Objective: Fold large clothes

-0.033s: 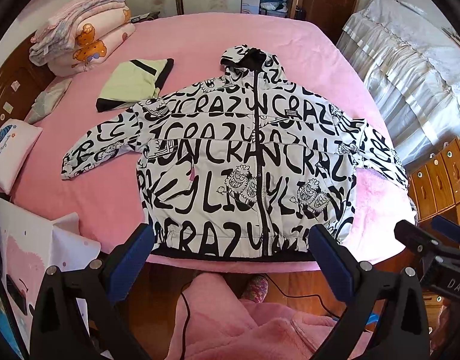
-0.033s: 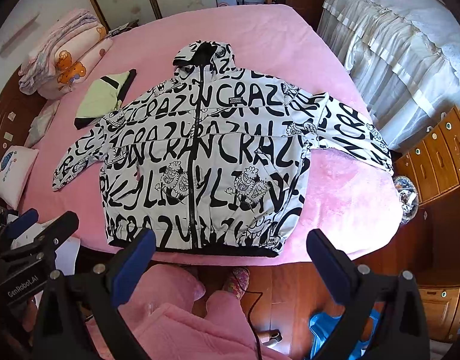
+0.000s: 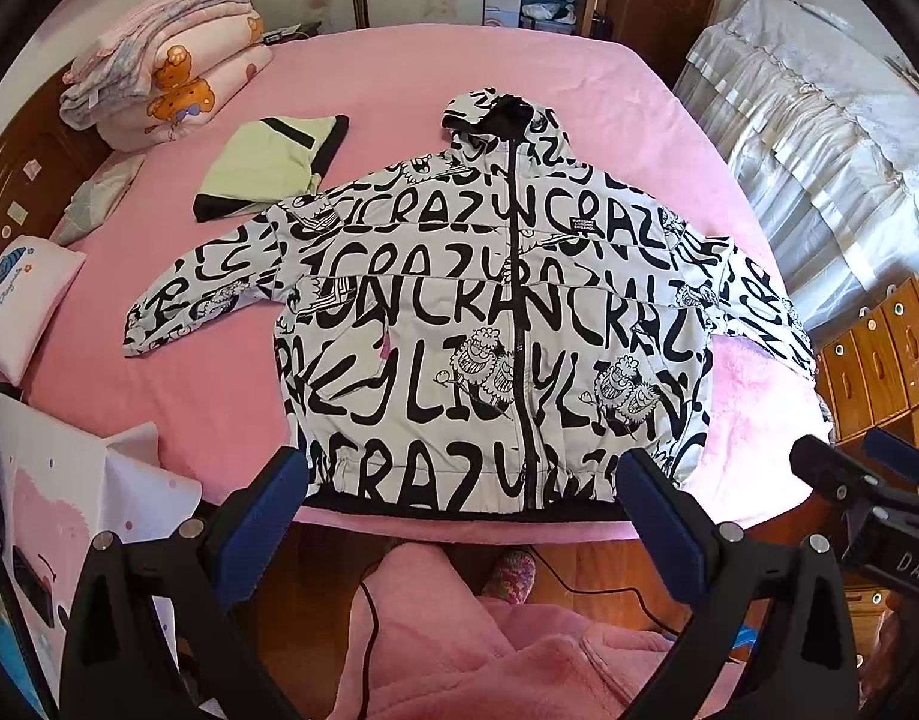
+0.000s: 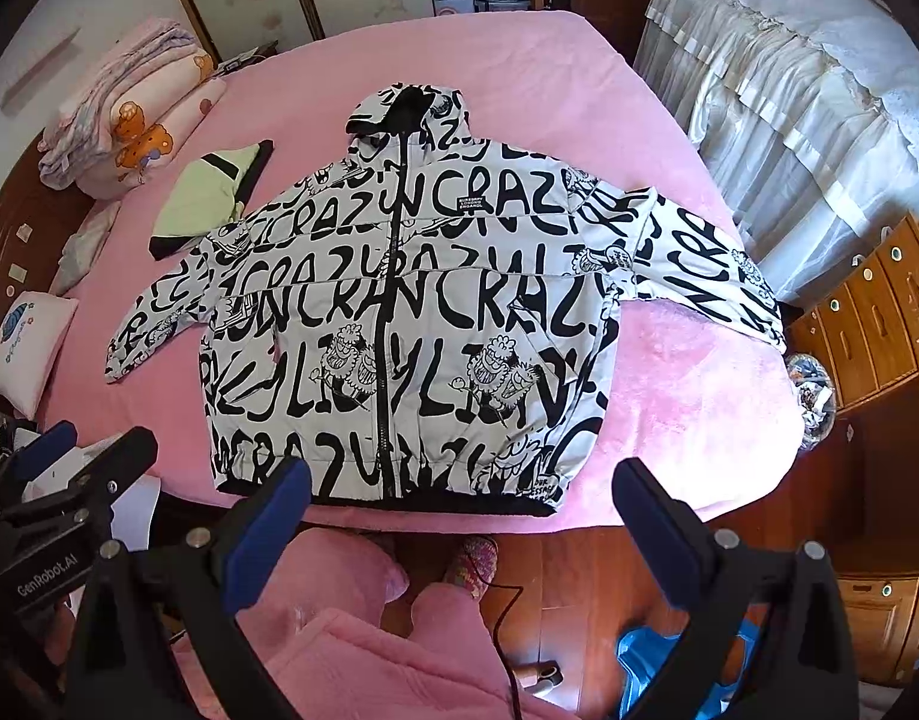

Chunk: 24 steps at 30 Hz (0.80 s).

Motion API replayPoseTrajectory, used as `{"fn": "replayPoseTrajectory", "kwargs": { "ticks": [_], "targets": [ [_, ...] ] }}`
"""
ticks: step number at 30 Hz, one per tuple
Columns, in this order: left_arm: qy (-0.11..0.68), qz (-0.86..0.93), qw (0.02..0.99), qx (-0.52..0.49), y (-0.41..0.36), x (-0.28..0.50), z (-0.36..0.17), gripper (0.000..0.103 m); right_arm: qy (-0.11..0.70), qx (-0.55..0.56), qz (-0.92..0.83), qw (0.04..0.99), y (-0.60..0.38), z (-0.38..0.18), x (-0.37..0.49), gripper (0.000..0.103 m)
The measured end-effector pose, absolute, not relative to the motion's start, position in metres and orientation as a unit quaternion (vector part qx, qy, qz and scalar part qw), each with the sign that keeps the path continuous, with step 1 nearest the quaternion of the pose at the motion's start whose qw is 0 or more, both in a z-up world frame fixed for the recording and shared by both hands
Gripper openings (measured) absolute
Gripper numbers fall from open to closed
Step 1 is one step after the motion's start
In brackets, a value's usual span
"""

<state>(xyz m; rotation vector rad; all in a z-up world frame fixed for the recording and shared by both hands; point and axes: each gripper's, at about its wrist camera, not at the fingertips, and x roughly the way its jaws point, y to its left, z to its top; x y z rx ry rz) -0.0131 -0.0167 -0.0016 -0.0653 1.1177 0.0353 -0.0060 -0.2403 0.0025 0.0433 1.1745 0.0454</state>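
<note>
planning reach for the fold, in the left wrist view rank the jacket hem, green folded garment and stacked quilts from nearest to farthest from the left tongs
1. Jacket hem: just ahead of the left tongs.
2. Green folded garment: farther, left of the hood.
3. Stacked quilts: farthest, far left corner of the bed.

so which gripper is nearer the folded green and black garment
Left. The left gripper hangs off the jacket's hem on the side of the folded green and black garment; the right gripper hangs further right.
</note>
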Motion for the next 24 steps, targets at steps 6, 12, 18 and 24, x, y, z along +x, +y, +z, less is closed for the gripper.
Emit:
{"fn": "replayPoseTrajectory", "kwargs": {
  "ticks": [6,12,18,24],
  "targets": [
    [0.519,0.027,0.853,-0.040,-0.004,-0.021,0.000,0.102,0.552,0.020,0.034,0.833,-0.238,0.004,-0.004,0.101],
    [0.537,0.037,0.841,-0.057,0.018,-0.010,-0.003,0.102,0.558,0.028,0.039,0.828,-0.231,0.002,0.007,0.101],
    [0.544,0.070,0.830,-0.096,0.066,0.003,-0.013,0.102,0.571,0.041,0.030,0.819,-0.213,-0.006,0.023,0.100],
    [0.558,0.096,0.811,-0.149,0.147,0.029,-0.028,0.102,0.581,0.049,0.018,0.812,-0.177,-0.014,0.051,0.100]
  ]
}}
